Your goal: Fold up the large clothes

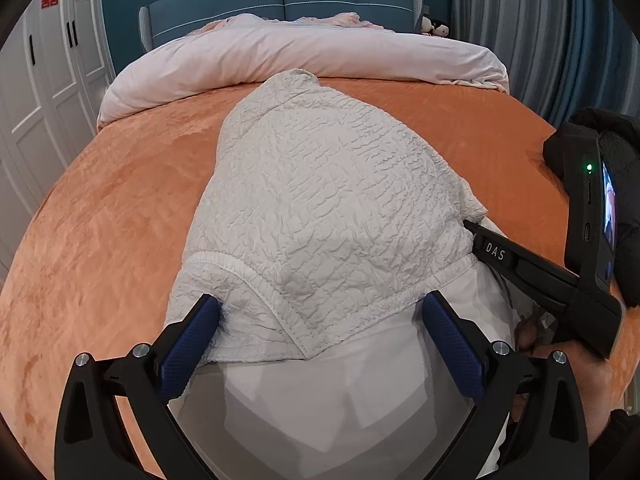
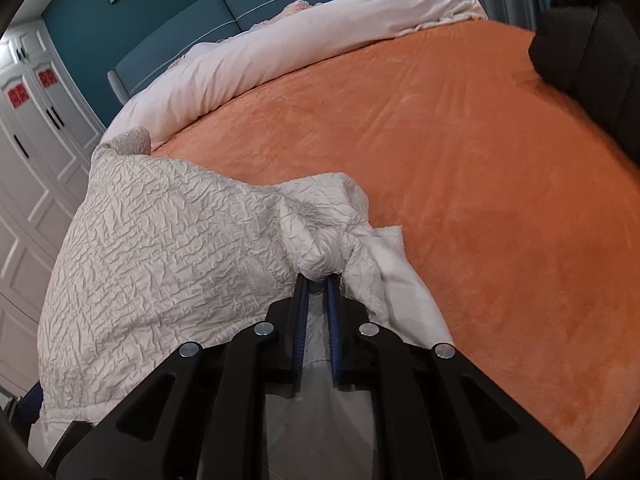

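Note:
A white crinkled garment (image 1: 320, 184) lies on the orange bedspread (image 1: 120, 200), its elastic hem and smooth white lining toward me. My left gripper (image 1: 322, 312) is open, its blue-padded fingers (image 1: 200, 328) straddling the near hem without pinching it. My right gripper (image 2: 320, 280) is shut on a bunched fold of the same garment (image 2: 160, 248) at its right edge. The right gripper's black body also shows in the left wrist view (image 1: 520, 264), reaching into the garment's right side.
A rolled pale pink duvet (image 1: 304, 56) lies across the head of the bed before a blue headboard (image 1: 280, 4). White wardrobe doors (image 1: 36, 80) stand at left, grey curtains (image 1: 540, 20) at right. A dark sleeve (image 2: 592, 60) shows at far right.

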Tool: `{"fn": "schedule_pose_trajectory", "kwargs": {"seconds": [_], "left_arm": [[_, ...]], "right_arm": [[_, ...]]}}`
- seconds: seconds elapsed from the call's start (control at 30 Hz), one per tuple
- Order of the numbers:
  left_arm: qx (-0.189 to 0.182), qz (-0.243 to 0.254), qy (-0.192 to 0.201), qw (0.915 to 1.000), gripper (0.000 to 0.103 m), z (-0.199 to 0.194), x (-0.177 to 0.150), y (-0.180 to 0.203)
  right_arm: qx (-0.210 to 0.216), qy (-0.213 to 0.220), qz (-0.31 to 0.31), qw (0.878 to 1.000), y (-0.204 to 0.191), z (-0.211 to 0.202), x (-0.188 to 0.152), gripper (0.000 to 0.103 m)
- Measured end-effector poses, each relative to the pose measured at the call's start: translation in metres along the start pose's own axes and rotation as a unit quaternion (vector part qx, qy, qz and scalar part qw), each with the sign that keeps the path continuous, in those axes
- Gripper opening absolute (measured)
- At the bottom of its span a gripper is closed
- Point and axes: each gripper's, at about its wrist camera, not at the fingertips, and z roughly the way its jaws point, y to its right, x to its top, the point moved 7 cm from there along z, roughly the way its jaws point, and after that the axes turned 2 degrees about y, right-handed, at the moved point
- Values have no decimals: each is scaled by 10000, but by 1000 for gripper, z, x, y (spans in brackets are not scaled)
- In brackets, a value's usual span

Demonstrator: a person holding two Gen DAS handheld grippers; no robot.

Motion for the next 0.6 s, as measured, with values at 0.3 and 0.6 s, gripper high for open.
{"fn": "schedule_pose_trajectory", "kwargs": {"seconds": [0.3, 0.6], "left_arm": [[102, 92, -101, 9999, 98, 2, 1, 1], [-42, -303, -610, 9977, 98, -54, -26, -18]], "right_arm": [[21, -45, 0, 10000, 0, -6, 4, 7], [305, -430, -64, 9986, -21, -139, -46, 27]]}}
